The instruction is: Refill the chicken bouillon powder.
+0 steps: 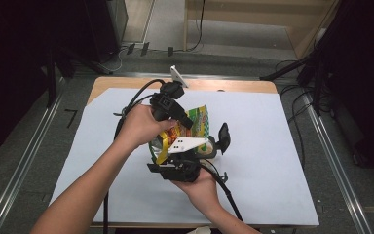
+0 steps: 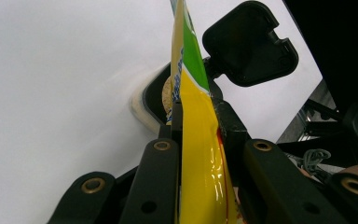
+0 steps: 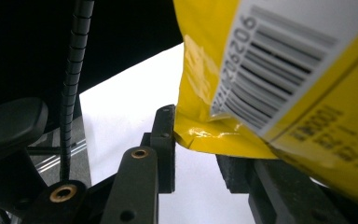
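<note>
1. The left hand-held gripper is clamped on the snack bag. In its own view the yellow film runs edge-on between the two black jaws, squeezed flat with no gap on either side.
2. The right hand-held gripper sits under the bag's lower seam, near the barcode. One corner of the seam touches the left jaw and the rest lies across toward the other. I cannot tell from here whether those pads are pressing or whether the bag just rests there.
3. From above, the bag hangs in the air between the two hands, tilted. It is just over a small round container on the table.
4. The container's black lid stands flipped open on the far side. Something pale and crumbly shows inside the container.
5. The bag looks light, thin and soft, the kind of glossy film that crumples and slides rather than holding a shape. The shine suggests it is slippery, so a pinch on a flat panel could creep.
6. The sealed seams and corners look like the best places to hold. They are doubled, stiffer and flat enough for the pads to bite.
7. Squeezing the belly would probably crush what is inside and puff the bag out of the jaws. Hold one end high and the other low, and keep both grips at the edges
</note>
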### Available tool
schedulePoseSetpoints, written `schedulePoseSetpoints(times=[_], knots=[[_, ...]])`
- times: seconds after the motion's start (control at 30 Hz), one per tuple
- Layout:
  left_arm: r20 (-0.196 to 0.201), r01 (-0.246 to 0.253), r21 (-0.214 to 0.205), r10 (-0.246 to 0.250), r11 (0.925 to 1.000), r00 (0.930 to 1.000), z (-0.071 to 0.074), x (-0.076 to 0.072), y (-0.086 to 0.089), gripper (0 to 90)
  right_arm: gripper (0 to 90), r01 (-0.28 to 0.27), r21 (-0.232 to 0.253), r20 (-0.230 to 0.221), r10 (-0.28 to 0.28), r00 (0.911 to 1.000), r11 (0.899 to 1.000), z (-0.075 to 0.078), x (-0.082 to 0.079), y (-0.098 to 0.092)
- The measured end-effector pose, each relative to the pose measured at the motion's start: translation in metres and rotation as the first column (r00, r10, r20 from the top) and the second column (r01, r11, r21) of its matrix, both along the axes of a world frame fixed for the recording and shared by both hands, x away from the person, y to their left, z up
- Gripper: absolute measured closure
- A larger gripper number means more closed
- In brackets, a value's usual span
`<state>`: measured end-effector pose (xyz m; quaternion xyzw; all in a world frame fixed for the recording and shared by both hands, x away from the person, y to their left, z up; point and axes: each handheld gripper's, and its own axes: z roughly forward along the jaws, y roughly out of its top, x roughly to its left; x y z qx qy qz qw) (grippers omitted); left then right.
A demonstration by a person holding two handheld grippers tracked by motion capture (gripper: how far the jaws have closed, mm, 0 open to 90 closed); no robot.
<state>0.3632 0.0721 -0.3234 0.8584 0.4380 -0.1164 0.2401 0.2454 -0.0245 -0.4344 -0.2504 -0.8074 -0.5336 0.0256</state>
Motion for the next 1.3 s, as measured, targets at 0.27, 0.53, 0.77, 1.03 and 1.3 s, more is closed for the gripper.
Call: schedulePoseSetpoints(times=[0.27,0.53,0.77,1.03,1.3], knots=[[-0.004,0.006,0.000,-0.006,1.0000,1.0000,-0.004,-0.003,0.003,81.0,71.3,-0.003,-0.006,0.011,0.003,0.9999,1.000,-0.002,-0.002,0.002],[-0.015,0.013,-0.023,-0.014,0.9996,0.9998,-0.009,-0.009,0.013,80.4,69.2,-0.026,-0.020,0.011,0.027,0.9996,0.999,-0.013,-0.004,0.007],[-0.017,0.015,-0.055,-0.015,0.9984,0.9997,-0.014,-0.012,0.019,80.6,69.5,-0.042,-0.030,0.018,0.043,0.9989,0.999,-0.021,-0.006,0.008],[-0.023,0.023,-0.074,-0.025,0.9970,0.9994,-0.020,-0.011,0.020,80.4,70.6,-0.045,-0.066,0.036,0.048,0.9982,0.997,-0.028,-0.005,0.006],[-0.035,0.028,-0.096,-0.031,0.9950,0.9989,-0.026,-0.009,0.018,79.5,70.1,-0.053,-0.082,0.031,0.055,0.9980,0.995,-0.035,-0.003,0.002]])
